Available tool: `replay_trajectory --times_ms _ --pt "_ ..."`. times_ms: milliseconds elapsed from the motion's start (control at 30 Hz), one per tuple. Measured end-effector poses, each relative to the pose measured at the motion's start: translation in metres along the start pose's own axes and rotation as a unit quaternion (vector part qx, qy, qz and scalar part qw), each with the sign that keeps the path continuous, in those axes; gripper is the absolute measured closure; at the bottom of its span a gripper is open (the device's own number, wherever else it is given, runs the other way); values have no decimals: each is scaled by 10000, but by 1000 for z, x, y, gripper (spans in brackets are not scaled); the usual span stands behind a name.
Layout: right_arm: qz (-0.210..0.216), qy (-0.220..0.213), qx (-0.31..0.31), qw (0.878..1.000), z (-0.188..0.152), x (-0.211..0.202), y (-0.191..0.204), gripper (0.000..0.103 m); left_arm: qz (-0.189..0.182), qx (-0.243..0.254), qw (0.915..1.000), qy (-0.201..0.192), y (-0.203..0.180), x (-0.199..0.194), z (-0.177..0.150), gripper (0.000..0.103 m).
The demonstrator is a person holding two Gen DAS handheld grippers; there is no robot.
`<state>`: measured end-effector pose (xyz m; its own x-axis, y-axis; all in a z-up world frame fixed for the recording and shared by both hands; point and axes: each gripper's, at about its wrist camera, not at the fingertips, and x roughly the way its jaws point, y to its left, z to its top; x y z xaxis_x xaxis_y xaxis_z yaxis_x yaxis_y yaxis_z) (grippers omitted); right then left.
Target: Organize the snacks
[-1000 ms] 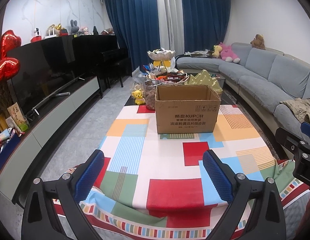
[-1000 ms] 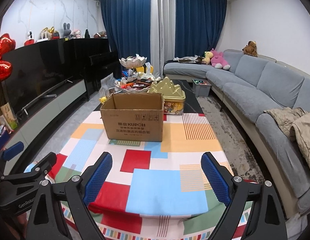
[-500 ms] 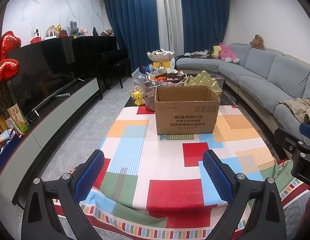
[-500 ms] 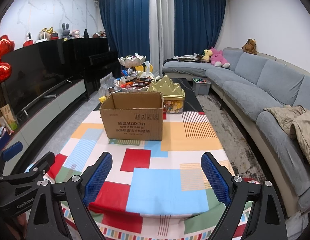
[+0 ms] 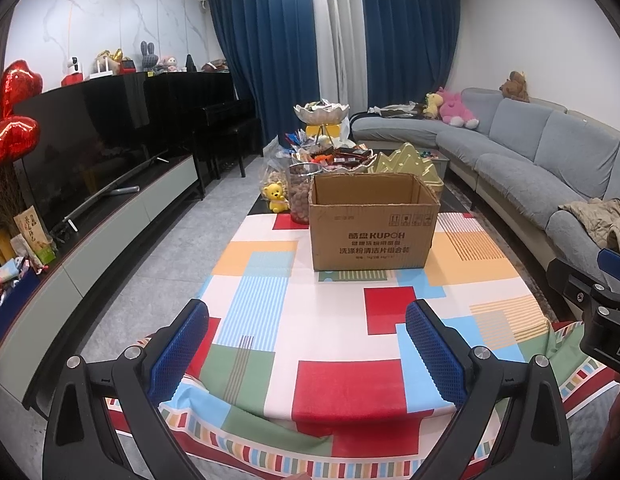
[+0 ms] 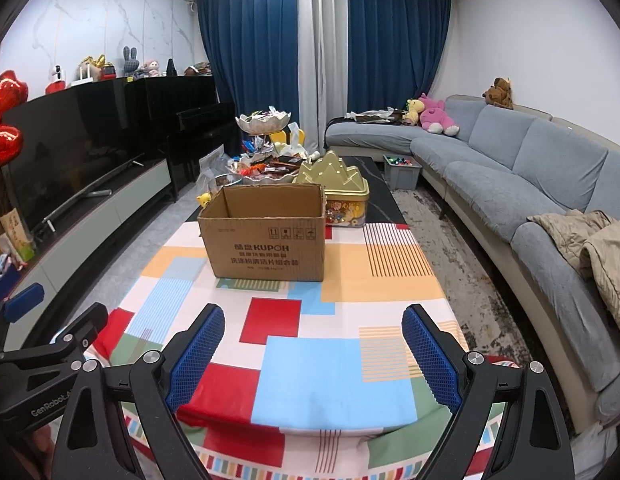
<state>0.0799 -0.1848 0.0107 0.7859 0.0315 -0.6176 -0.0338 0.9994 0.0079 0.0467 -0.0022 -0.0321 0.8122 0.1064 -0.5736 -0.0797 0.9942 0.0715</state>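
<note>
An open brown cardboard box (image 5: 373, 224) (image 6: 266, 234) stands on a table with a colourful patchwork cloth (image 5: 310, 320) (image 6: 310, 352). Behind it lie heaped snacks on a tiered white dish stand (image 5: 321, 114) (image 6: 262, 122), a gold mountain-shaped tin (image 5: 409, 164) (image 6: 334, 190), a clear jar of nuts (image 5: 298, 196) and a small yellow bear (image 5: 274, 196). My left gripper (image 5: 308, 320) hovers open over the cloth's near edge, nothing between its blue pads. My right gripper (image 6: 313, 320) is open and empty too, beside it on the right.
A grey sectional sofa (image 6: 529, 184) with plush toys and a beige jacket (image 6: 589, 240) runs along the right. A television and low console (image 5: 90, 184) and a black piano (image 5: 214, 120) line the left. A grey bin of toys (image 6: 401, 166) sits on the floor.
</note>
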Motion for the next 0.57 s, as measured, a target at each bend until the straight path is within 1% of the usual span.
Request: replay_trajectory --times_ms 567 --pt "-1 18 19 10000 -1 2 -1 12 -1 21 10000 -8 -3 1 5 0"
